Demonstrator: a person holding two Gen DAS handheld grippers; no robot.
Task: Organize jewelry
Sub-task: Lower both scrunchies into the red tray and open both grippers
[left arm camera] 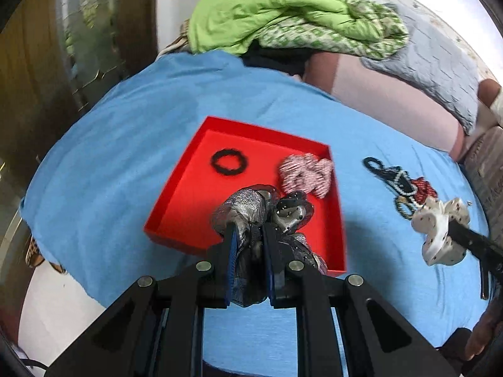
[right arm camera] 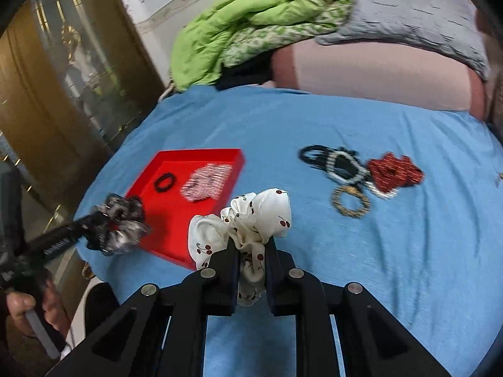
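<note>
My left gripper (left arm camera: 248,229) is shut on a silver-grey glittery scrunchie (left arm camera: 251,207), held over the near part of the red tray (left arm camera: 176,185). In the tray lie a black hair tie (left arm camera: 229,161) and a pink striped scrunchie (left arm camera: 306,172). My right gripper (right arm camera: 251,242) is shut on a white cherry-print scrunchie (right arm camera: 251,216), held above the blue cloth just right of the red tray (right arm camera: 226,155). The white scrunchie (left arm camera: 440,229) also shows at the right of the left wrist view, and the silver scrunchie (right arm camera: 122,223) at the left of the right wrist view.
A pile on the blue cloth (right arm camera: 314,119) holds a red scrunchie (right arm camera: 393,171), black hair ties (right arm camera: 314,154), a pearl band (right arm camera: 342,169) and a gold beaded band (right arm camera: 350,202). Green bedding (right arm camera: 245,28) and a grey quilt (right arm camera: 408,9) lie behind. A hand (right arm camera: 22,308) grips the left tool.
</note>
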